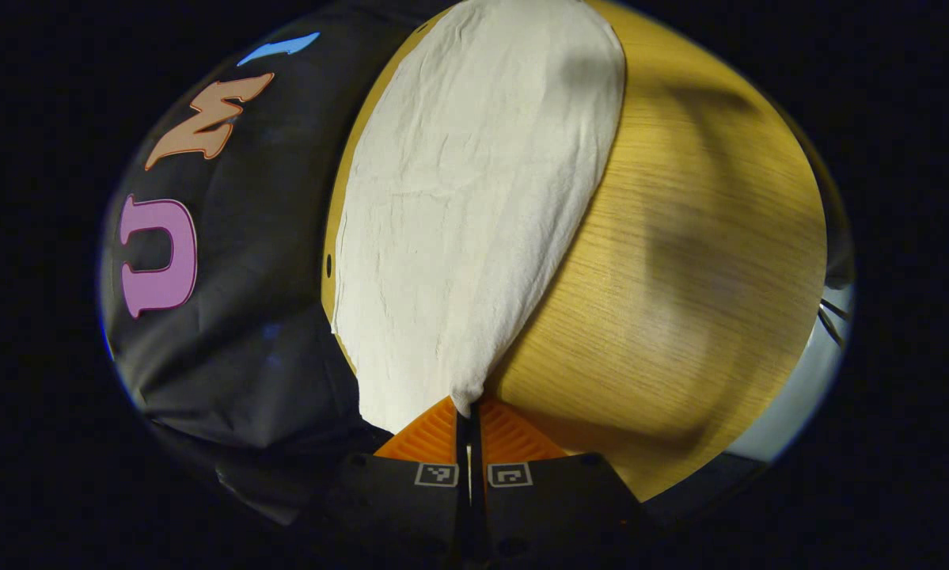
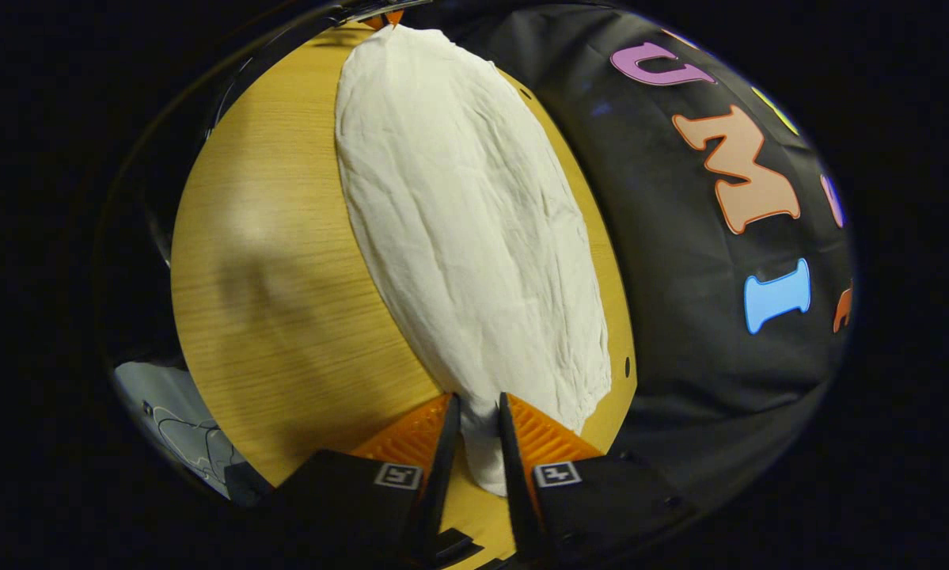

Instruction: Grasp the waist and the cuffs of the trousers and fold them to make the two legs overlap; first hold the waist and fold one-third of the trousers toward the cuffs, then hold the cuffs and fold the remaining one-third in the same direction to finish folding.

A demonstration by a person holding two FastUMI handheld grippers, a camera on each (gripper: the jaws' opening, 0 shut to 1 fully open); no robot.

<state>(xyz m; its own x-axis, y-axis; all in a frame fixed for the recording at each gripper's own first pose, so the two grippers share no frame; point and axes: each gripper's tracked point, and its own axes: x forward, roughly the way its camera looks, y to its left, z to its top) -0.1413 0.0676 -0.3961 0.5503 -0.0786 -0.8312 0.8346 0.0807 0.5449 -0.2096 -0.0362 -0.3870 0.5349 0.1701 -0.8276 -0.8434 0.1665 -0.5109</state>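
White trousers (image 1: 474, 198) are lying stretched lengthwise along a wooden surface (image 1: 680, 277), with a gripper holding each end. In the left gripper view, the left gripper (image 1: 469, 413) is pinching one end of the trousers, its two fingers drawn almost together with only a thin fold of cloth gathered to a point between them. In the right gripper view, the right gripper (image 2: 478, 405) is clamping the opposite end, its fingers standing a narrow gap apart with a thicker bunch of cloth (image 2: 482, 443) pressed between them and trailing down past the tips.

The trousers (image 2: 474, 237) are running close beside the surface's far edge, the one nearest the black cloth wall (image 1: 244, 332); only a thin strip of wood is showing between the cloth's long edge and that rim. On the trousers' other long side, a broad stretch of bare wood (image 2: 284, 317) is lying open, crossed by soft shadows. The cloth's long edges are curving smoothly, and the fabric is lying flat with light wrinkles.

At the far end of the trousers in the right gripper view, the tips of the other gripper (image 2: 385, 19) are just showing at the cloth's end. Beyond the surface's near edge, a pale floor with thin cables (image 2: 177, 419) is showing.
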